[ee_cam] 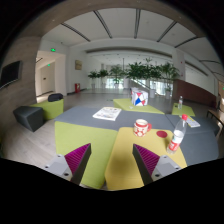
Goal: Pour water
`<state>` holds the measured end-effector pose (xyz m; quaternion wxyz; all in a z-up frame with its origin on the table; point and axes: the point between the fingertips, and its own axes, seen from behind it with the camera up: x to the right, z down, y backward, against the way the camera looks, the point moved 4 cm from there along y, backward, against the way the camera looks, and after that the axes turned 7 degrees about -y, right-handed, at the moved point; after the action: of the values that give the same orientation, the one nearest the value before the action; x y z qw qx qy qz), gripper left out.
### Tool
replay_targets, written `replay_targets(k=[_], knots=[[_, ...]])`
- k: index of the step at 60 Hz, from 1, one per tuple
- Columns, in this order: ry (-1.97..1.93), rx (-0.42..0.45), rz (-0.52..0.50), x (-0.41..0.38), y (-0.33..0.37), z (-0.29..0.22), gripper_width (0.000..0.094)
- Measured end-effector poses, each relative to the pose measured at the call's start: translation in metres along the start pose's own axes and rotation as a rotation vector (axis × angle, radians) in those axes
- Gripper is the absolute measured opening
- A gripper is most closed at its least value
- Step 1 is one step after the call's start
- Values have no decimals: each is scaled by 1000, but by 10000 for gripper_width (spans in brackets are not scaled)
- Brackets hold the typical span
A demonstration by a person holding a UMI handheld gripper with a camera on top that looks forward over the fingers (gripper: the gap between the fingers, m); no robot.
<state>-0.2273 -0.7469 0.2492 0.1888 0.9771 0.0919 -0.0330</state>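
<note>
My gripper (pixel 112 162) is open and empty, its two fingers with magenta pads (pixel 77 156) spread wide over a yellow and green table (pixel 85 140). A red and white mug (pixel 141 127) stands on the table beyond the fingers, a little to the right. A bottle with a red cap and red label (pixel 176 139) stands just beyond the right finger, near the table's edge. Nothing is between the fingers.
A white sheet of paper (pixel 107 114) lies farther back on the table. More tables with a red and white box (pixel 140 98) and small bottles (pixel 181 103) stand behind. Dark armchairs (pixel 30 118) are to the left; potted plants (pixel 130 72) line the far side.
</note>
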Motion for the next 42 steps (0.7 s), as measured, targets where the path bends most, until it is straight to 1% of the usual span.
replay_targets(k=[6,9,14,20,31,42], knots=[[-14,-22,52,19,0,12,854],[-16,-33,88,58,-14,34,851],[-20,-48,140,110,-29,52,852],[-24,-48,227,181,-51,67,852],[-38,7,338,280,-95,58,852],[-74,75,373,338,-151,33,849]])
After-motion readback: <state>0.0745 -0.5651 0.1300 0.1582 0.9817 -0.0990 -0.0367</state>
